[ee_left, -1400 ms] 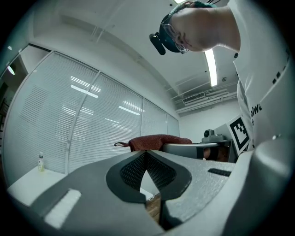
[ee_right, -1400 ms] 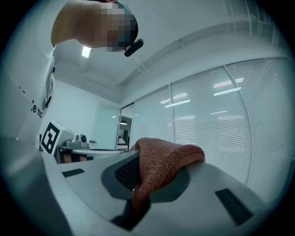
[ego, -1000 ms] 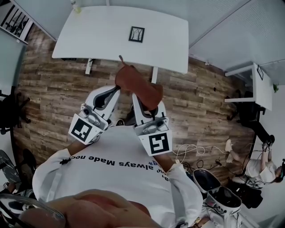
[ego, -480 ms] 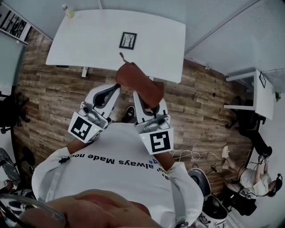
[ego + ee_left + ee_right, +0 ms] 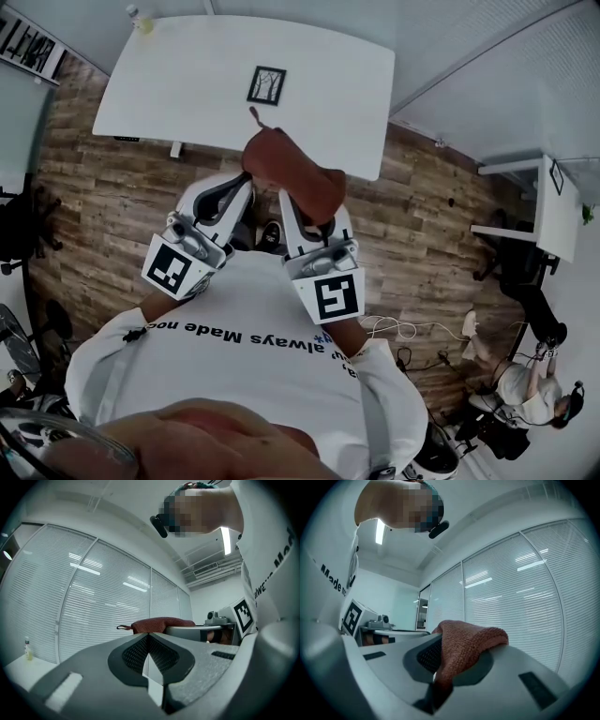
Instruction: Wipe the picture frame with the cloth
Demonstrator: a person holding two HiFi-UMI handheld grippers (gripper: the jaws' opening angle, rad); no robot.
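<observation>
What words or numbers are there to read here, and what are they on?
"always Made": on the white T-shirt, upside down in the head view; further letters are cut off.
On the left marker cube and right marker cube: square patterns, no words.
On the picture frame: a drawing, no readable text.

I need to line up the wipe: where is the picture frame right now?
In the head view, the picture frame sits near the middle of the white table, ahead of the cloth and apart from it.

My white shirt [image 5: 246,373] carries black print, of which I can read only the words "always Made".
</observation>
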